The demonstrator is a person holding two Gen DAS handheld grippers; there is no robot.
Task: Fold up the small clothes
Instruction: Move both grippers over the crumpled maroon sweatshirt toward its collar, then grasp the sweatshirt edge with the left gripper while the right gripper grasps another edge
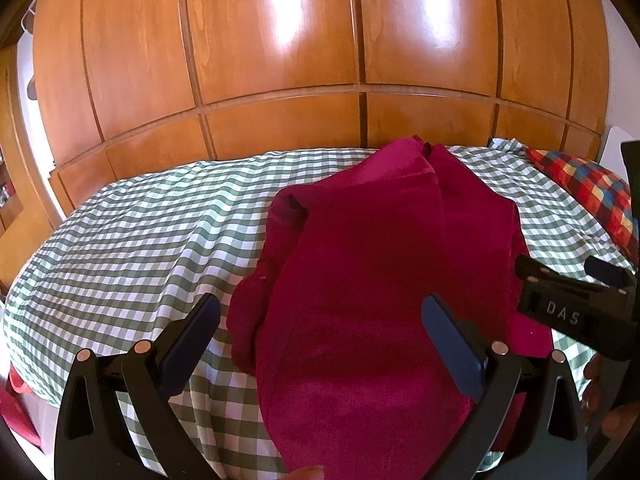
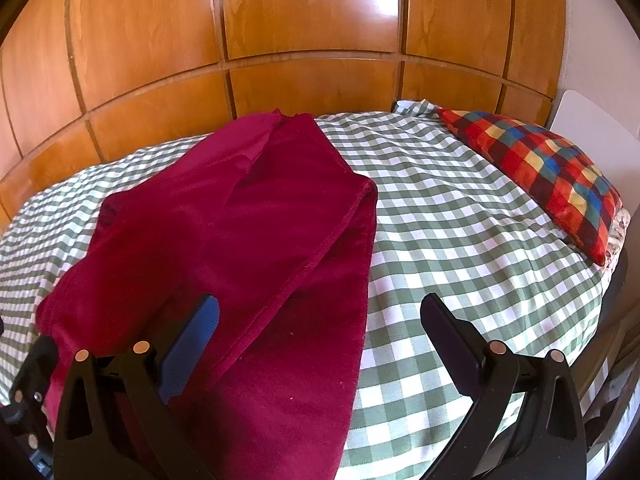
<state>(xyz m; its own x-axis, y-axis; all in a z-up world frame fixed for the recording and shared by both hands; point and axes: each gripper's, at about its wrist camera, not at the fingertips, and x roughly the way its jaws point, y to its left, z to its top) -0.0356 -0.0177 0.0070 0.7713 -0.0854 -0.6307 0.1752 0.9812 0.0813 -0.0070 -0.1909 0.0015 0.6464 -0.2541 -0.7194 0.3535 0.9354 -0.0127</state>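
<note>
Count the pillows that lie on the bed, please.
1. The multicoloured checked pillow lies at the right end of the green checked bedspread, apart from the red garment. Something pale shows under its lower edge; another pillow may be hidden there.

both grippers (image 1: 320, 332) (image 2: 320, 332) are black plastic with blue pads (image 1: 192, 344), silver rivets, and "das" lettering (image 1: 563, 312) on one.

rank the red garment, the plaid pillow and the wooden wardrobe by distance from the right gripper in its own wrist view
From the right gripper:
1. Red garment, directly under its left side, spreading ahead-left on the checked bedspread.
2. Plaid pillow, far right on the bed.
3. Wooden wardrobe, beyond the bed's far edge.
</note>
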